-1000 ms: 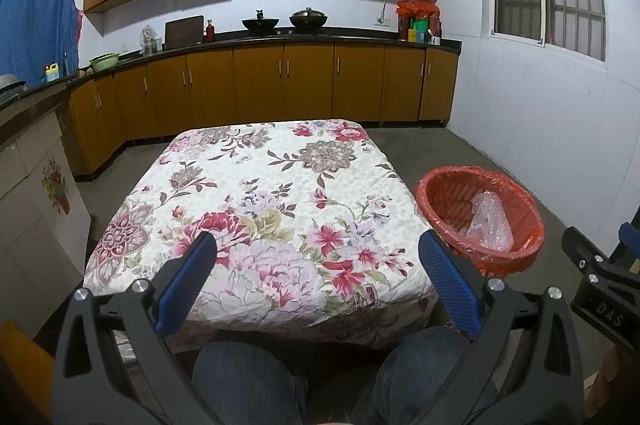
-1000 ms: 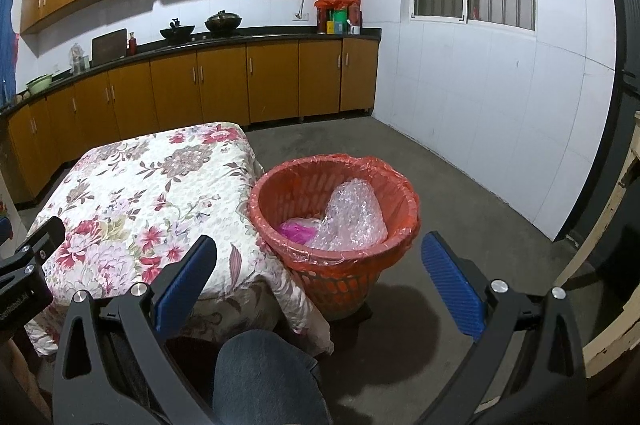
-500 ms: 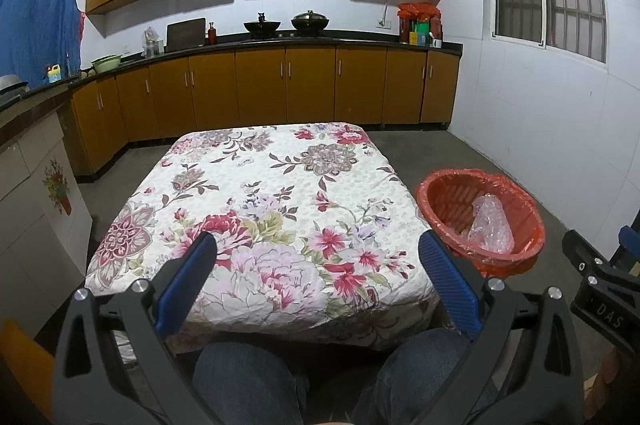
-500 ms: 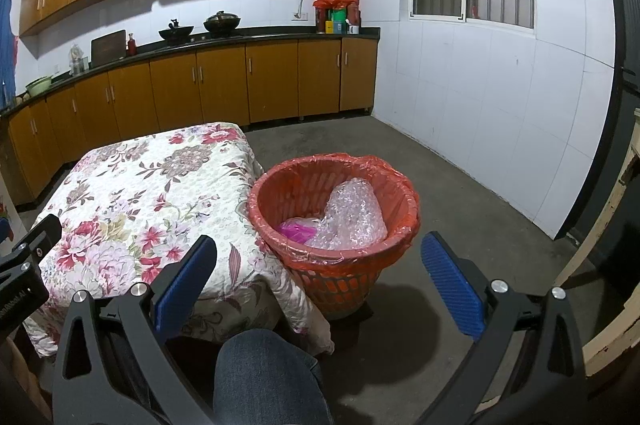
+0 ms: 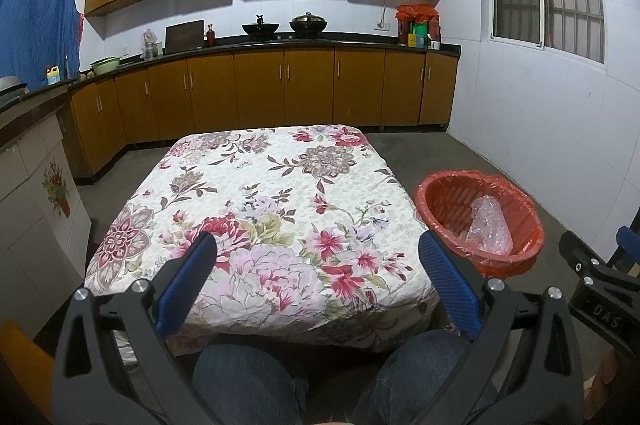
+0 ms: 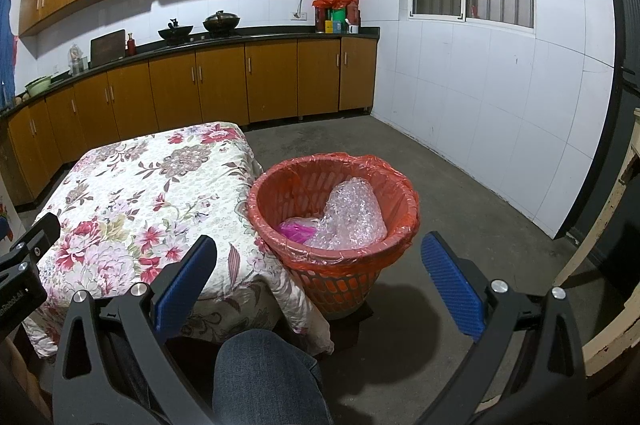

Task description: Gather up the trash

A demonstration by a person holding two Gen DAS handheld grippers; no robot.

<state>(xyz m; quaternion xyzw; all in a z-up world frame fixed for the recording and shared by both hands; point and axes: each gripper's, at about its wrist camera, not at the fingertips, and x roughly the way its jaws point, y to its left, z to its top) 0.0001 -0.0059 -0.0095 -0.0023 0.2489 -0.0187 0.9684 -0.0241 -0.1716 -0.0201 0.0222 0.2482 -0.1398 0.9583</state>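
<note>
An orange basket (image 6: 334,225) lined with an orange bag stands on the floor right of the table; it holds crumpled bubble wrap (image 6: 352,213) and a pink scrap (image 6: 294,229). The same basket (image 5: 478,221) appears at the right in the left wrist view. My left gripper (image 5: 316,279) is open over the near edge of the flower-print tablecloth (image 5: 272,209), with nothing between its blue pads. Held open and empty too, my right gripper (image 6: 318,281) hangs near the front of the basket. The right gripper's body (image 5: 600,289) shows at the far right of the left wrist view.
The person's knees in jeans (image 5: 248,381) sit below the table's near edge. Brown cabinets (image 5: 280,89) line the back and left walls, with pots on the counter. White tiled wall (image 6: 480,105) and grey floor (image 6: 440,193) lie right of the basket.
Both views have drifted slightly upward and back; the basket and table sit a little lower in frame. Both grippers stay open and empty.
</note>
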